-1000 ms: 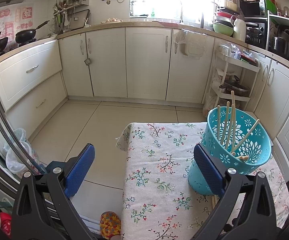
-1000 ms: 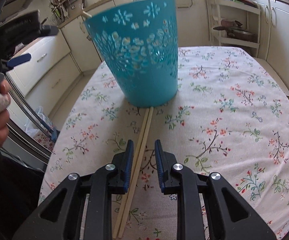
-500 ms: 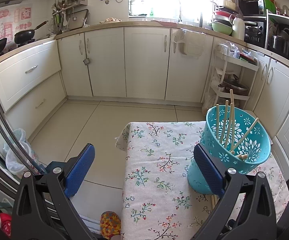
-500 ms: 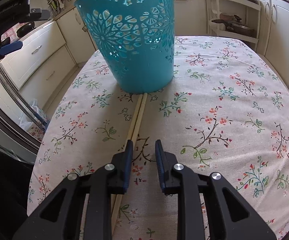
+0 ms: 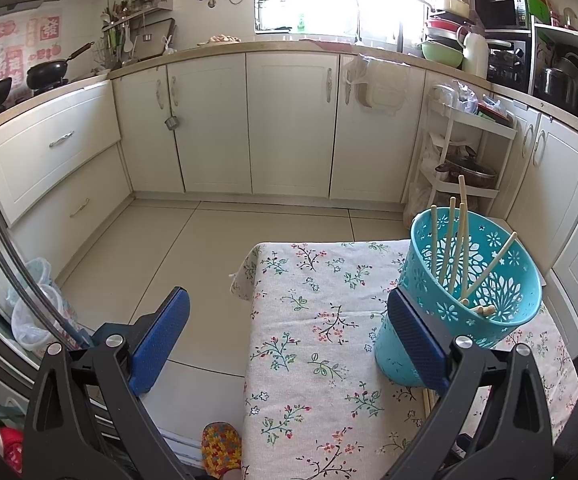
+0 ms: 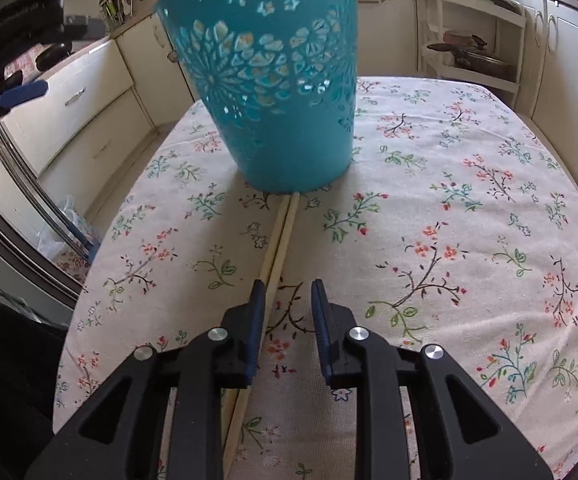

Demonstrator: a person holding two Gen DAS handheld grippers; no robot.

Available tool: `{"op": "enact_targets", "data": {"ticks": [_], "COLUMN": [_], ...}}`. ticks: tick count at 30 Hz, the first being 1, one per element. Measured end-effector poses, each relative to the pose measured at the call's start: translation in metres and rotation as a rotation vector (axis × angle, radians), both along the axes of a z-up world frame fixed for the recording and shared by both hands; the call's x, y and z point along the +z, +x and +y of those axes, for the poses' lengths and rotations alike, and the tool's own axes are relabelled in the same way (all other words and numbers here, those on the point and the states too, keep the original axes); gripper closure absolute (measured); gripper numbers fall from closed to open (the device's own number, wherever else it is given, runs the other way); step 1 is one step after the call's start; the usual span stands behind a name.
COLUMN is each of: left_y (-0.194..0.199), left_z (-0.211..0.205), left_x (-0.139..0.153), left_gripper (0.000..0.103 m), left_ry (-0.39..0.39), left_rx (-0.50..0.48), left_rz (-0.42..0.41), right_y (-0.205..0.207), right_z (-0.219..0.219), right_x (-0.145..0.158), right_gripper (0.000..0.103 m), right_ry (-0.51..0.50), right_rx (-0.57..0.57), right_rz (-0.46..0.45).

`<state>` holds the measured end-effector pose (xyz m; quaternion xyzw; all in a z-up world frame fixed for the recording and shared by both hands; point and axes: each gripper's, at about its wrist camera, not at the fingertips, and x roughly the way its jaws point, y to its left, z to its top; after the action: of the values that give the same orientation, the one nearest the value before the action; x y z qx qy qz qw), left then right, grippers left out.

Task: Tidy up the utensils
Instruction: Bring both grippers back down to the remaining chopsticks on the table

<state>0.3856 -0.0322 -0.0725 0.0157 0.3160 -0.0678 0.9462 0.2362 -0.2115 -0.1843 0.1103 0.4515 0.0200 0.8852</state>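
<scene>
Two wrist views, one shared basket

My left camera looks from high off the worktop's (image 5: 329, 340) side toward the cabinets; my right sits low and close above it, facing the teal basket (image 6: 273, 92) both views share.

Glossy perforated plastic basket (image 6: 273, 92), pale wooden chopsticks (image 6: 279, 236), matt floral cloth (image 6: 449, 208).

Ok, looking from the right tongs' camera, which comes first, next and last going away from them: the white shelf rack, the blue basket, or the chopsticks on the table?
1. The chopsticks lie on the cloth, running under the left side of the right tongs.
2. The blue basket stands at the chopsticks' far end, straight ahead.
3. The white shelf rack is beyond the table, upper right.
</scene>
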Motion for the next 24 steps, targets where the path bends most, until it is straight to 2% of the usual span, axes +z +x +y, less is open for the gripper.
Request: {"op": "enact_targets", "data": {"ticks": [5, 10, 17, 19, 22, 24], "left_y": [0.000, 0.000, 0.002, 0.002, 0.003, 0.000], "left_z": [0.000, -0.001, -0.003, -0.003, -0.007, -0.012], "left_x": [-0.002, -0.003, -0.006, -0.008, -0.012, -0.019], "left_gripper": [0.008, 0.008, 0.008, 0.008, 0.008, 0.008], "left_ry": [0.004, 0.014, 0.027, 0.036, 0.063, 0.096], "left_rx": [0.000, -0.004, 0.000, -0.005, -0.038, -0.098], "left_rz": [0.006, 0.006, 0.015, 0.020, 0.034, 0.058], "right_y": [0.000, -0.001, -0.002, -0.003, -0.007, -0.012], "right_z": [0.000, -0.009, -0.011, -0.015, -0.020, -0.026], "right_x": [0.000, 0.002, 0.001, 0.001, 0.002, 0.002], "right_gripper": [0.075, 0.075, 0.075, 0.080, 0.083, 0.083], "right_ry": [-0.051, -0.036, -0.069, -0.066, -0.072, -0.069], "right_rx": [-0.006, -0.033, -0.031, -0.036, -0.030, -0.033], "right_rz": [0.013, 0.016, 0.029, 0.033, 0.042, 0.048]}}
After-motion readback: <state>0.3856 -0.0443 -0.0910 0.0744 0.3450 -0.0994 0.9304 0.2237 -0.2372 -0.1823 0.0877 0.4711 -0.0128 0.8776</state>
